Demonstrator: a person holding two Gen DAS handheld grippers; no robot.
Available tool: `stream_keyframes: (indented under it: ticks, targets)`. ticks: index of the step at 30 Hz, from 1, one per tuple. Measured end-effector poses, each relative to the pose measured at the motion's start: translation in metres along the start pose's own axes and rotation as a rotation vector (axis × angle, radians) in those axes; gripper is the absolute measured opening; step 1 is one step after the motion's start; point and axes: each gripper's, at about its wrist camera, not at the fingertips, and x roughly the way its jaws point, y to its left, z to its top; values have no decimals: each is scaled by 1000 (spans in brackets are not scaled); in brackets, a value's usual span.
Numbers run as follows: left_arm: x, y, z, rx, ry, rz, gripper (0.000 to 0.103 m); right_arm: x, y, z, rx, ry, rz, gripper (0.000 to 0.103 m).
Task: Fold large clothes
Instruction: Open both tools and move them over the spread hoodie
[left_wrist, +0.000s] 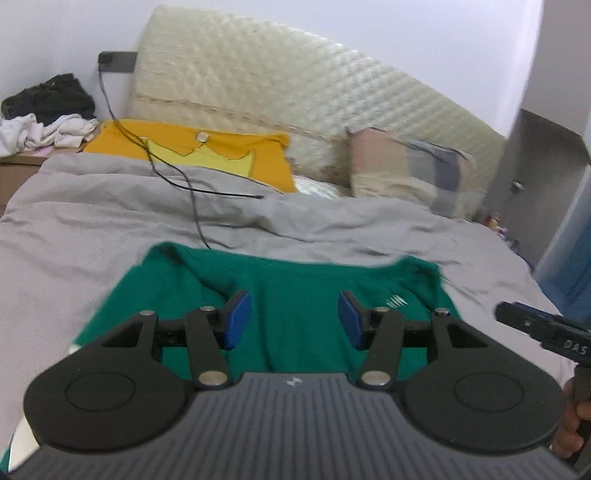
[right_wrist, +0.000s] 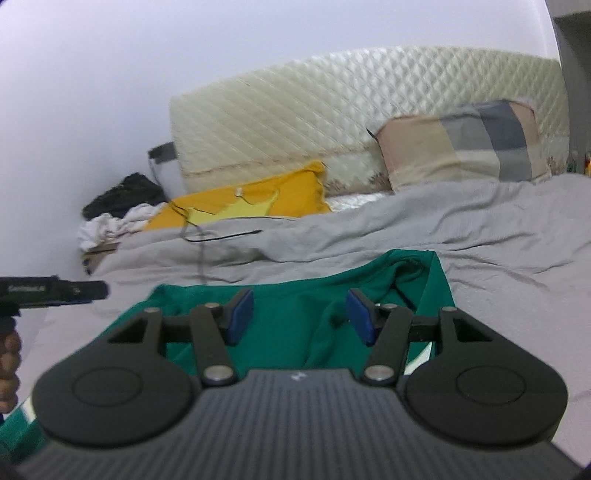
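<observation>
A green garment (left_wrist: 295, 295) lies spread on the grey bedcover (left_wrist: 92, 221), with a small white logo near its right side. My left gripper (left_wrist: 294, 319) is open and empty, held just above the garment's middle. In the right wrist view the green garment (right_wrist: 288, 295) shows a creased upper right corner. My right gripper (right_wrist: 301, 315) is open and empty above it. The right gripper's body also shows at the right edge of the left wrist view (left_wrist: 543, 328), and the left gripper at the left edge of the right wrist view (right_wrist: 55, 291).
A black cable (left_wrist: 192, 199) runs across the bedcover down to the garment's top edge. A yellow pillow (left_wrist: 192, 151) and a checked pillow (left_wrist: 410, 166) lean on the quilted headboard (left_wrist: 295, 81). A clothes pile (left_wrist: 44, 114) sits on a side table at left.
</observation>
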Motion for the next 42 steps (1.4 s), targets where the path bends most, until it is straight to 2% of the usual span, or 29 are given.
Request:
stream_keyframes:
  ticks: [6,11,18,20,21,24,28,29,31,36,42]
  targets:
    - [-75,-46,-43,61,-16,6,58,-70,27,-26,13,-34,18,58]
    - [-121,-67,-82,82,-26,30,58,-115,45,-50,-34,-54,13,58]
    - [-157,-73,-129,109,-38,44,58,-142,60,-91,-11,-49,32,59]
    - [-161,-67,-137,90,-34,45,58,-143,65,-98,-7,-41,38,63]
    - [-162,-64,-140,82,-26,40,58,-141,68,-101,-18,-36,38,66]
    - [-164,-58,-143,76,-22,26,63,-132,74,-105,-52,-21,22,66]
    - [-160,-51,-140,65,-30,24,70,-117,69,-109,10,12,-1,67]
    - [-156,-50,-139,69,-28,30,71,-113,70,-111,9,18,-7,70]
    - [-150,-49,-140,75,-19,43,75,-102,72,-114,7,21,-10,91]
    - [-137,-37,-138,62,-3,72,78,-52,70,-121,36,109,7,92]
    - [-124,-19,-135,-9,-12,67,79,21,75,-135,50,189,-15,92]
